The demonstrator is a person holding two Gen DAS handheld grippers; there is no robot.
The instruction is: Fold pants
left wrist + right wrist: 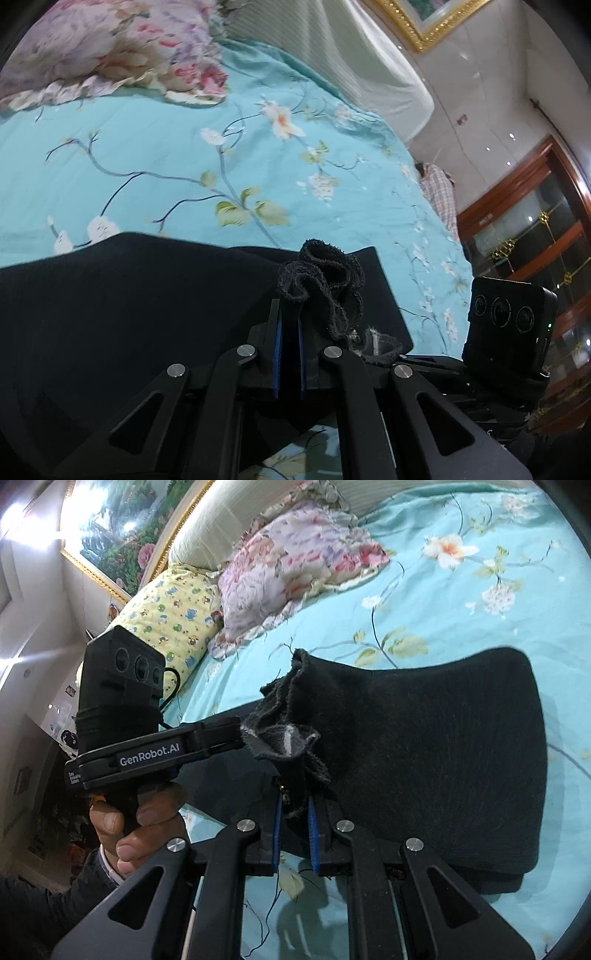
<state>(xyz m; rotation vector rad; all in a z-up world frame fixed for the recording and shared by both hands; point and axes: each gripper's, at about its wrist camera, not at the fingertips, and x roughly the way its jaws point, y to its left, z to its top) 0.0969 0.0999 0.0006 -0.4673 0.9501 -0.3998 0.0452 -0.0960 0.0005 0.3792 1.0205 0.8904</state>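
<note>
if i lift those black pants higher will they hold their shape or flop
Likely flop: the hem bunches into ruffles above the left gripper. The black pants look like soft, thick knit, so probably clingy on the bedspread, not slippery.

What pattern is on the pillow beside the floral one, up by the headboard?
Pale yellow with small blue and green cartoon figures on the pillow; clearest in the right wrist view.

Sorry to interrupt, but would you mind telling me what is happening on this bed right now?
A person is folding black pants on a turquoise floral bedspread. Both handheld grippers are shut on the bunched fabric edge: the left gripper and the right gripper, side by side. Much of the pants lies on the bed.
</note>
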